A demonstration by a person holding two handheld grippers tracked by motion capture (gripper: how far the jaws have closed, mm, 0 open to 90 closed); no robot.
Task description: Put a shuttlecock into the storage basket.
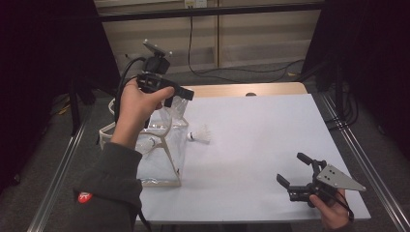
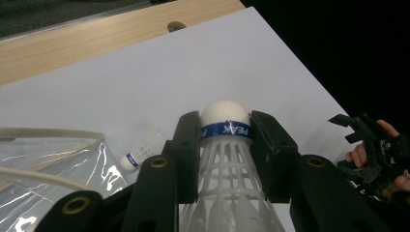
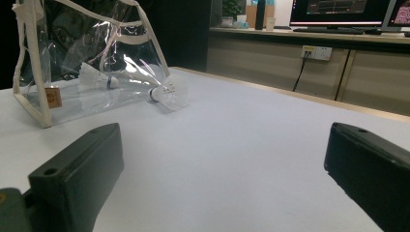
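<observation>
The left tool (image 2: 226,145) grips a white latticed plastic shuttlecock (image 2: 227,169), its rounded cork pointing forward between the jaws, while the right tool (image 1: 300,174) gapes empty.

The bag (image 1: 157,154) stood at the table's (image 1: 251,145) left edge, with 1 shuttlecock (image 1: 149,141) inside it. A 2nd shuttlecock (image 1: 200,135) lay on the table just right of the bag. The left gripper (image 1: 180,98) hung above the bag's far end with a 3rd shuttlecock (image 2: 225,159) between its jaws. The right gripper (image 1: 296,170) sat low over the table's near right corner, well apart from the bag.
</observation>
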